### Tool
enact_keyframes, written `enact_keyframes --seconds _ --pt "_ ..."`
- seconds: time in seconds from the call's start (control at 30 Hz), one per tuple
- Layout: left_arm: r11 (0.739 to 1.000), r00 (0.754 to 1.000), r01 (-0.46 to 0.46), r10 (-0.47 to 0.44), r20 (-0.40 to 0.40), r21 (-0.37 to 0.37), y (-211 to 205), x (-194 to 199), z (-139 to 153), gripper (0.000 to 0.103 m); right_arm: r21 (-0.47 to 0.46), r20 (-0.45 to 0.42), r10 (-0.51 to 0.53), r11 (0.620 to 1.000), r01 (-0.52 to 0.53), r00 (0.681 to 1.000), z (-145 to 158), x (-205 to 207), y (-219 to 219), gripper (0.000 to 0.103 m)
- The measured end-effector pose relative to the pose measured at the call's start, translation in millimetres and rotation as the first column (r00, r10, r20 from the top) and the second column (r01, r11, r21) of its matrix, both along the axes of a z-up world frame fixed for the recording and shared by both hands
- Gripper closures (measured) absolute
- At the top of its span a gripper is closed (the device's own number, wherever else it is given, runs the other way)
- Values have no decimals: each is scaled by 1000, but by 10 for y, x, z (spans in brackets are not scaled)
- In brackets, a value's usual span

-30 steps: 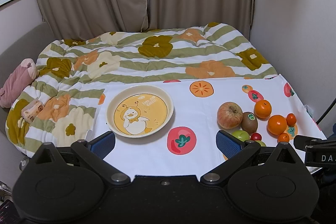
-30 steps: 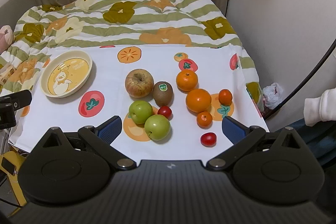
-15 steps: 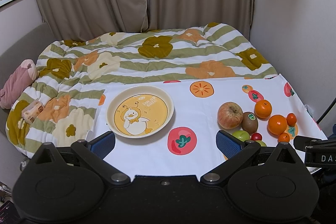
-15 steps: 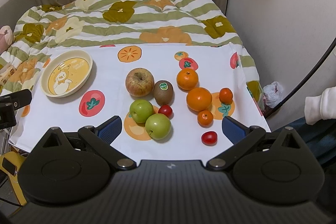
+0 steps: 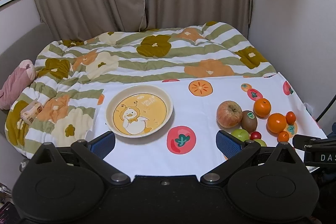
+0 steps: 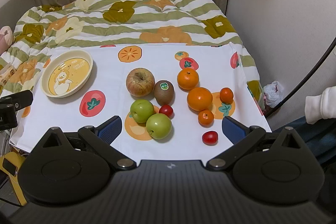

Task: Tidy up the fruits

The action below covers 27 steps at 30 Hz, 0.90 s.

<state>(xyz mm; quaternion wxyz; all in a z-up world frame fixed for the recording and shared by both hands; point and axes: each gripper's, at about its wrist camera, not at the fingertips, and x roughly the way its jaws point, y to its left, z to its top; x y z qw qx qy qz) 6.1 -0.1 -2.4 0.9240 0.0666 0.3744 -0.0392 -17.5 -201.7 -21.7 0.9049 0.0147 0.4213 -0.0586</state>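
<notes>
Fruit lies loose on a white printed cloth (image 6: 109, 140): a red apple (image 6: 140, 82), a kiwi (image 6: 164, 89), two green apples (image 6: 142, 110) (image 6: 159, 126), two cherry tomatoes (image 6: 166, 110) (image 6: 210, 137), two oranges (image 6: 188, 79) (image 6: 199, 98) and two small mandarins (image 6: 226, 95) (image 6: 205, 117). An empty cream plate with a duck picture (image 6: 66, 76) sits at the left; in the left wrist view the plate (image 5: 139, 111) is ahead of my left gripper (image 5: 166, 143). My right gripper (image 6: 171, 125) is open and empty, just before the green apples. My left gripper is open and empty.
The cloth lies on a bed with a striped flowered quilt (image 5: 147, 56). A pink soft toy (image 5: 16, 83) and a small packet (image 5: 31, 111) lie at the left. A wall stands at the right and curtains behind. A white plastic bag (image 6: 273, 91) lies by the wall.
Both grippers have barely moved; the right view shifts slightly. The fruit and the plate stay in place.
</notes>
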Motion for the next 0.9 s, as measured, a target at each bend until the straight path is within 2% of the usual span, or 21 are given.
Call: enact_keyframes --seconds 0.37,0.6,0.73,0.9 --pt "1000 1000 21 -21 4 13 7 14 6 0 7 -5 -18 1000 18 1000 11 7 -19 0" --pt "996 996 93 -93 6 -2 32 142 4 0 14 0 -47 999 47 999 6 3 -56 0" --pt "986 986 166 -166 4 -15 -26 252 -120 0 -4 16 -75 997 75 997 -108 24 -117 0" --pt "972 972 234 -234 -36 -21 -218 375 -387 0 -15 16 -74 997 74 997 -317 107 -291 0"
